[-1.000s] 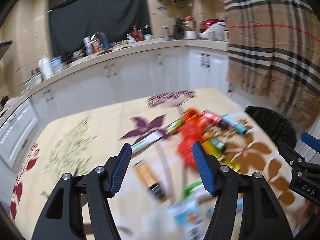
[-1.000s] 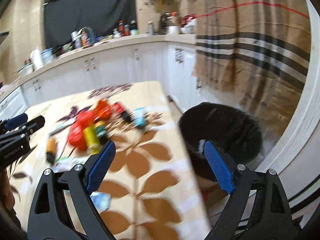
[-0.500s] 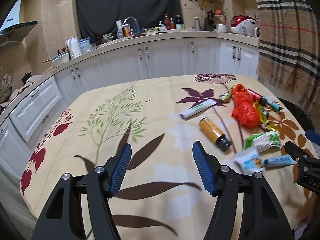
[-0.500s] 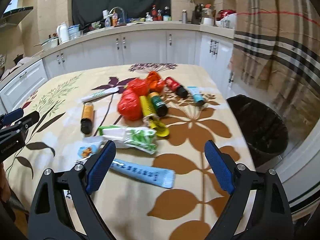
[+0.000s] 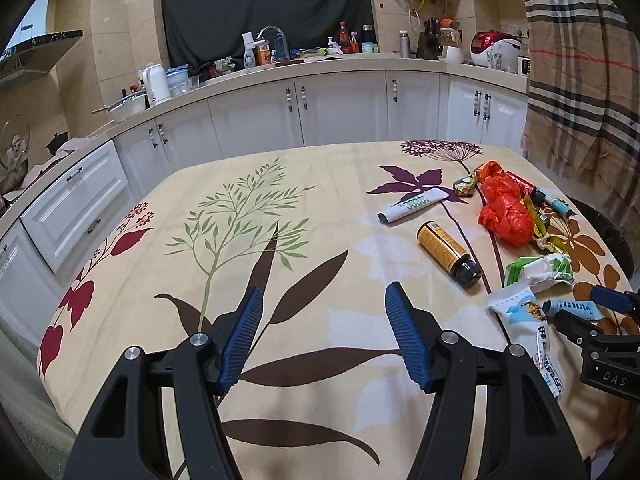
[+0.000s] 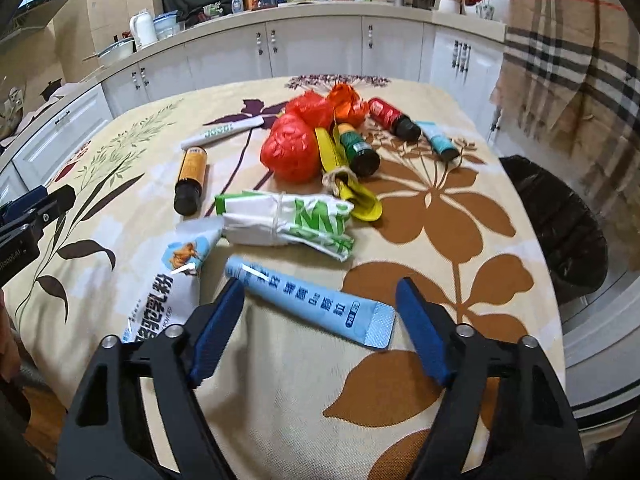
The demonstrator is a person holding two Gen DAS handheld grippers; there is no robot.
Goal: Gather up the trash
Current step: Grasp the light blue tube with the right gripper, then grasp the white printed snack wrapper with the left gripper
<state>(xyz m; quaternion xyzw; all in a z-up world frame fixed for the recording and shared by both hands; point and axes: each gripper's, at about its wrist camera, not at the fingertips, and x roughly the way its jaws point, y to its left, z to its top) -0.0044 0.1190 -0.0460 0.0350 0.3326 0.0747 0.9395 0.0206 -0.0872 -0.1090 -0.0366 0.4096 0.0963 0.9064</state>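
Right wrist view: right gripper [image 6: 320,320] gapes empty around blue tube [image 6: 308,302]; left gripper [image 5: 324,332] likewise wide, empty.

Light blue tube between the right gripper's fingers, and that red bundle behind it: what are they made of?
Light blue tube: looks like soft plastic or laminate, matte, with a flat crimped end. Red bundle: thin glossy plastic film, probably a bag, crinkled with shiny highlights.
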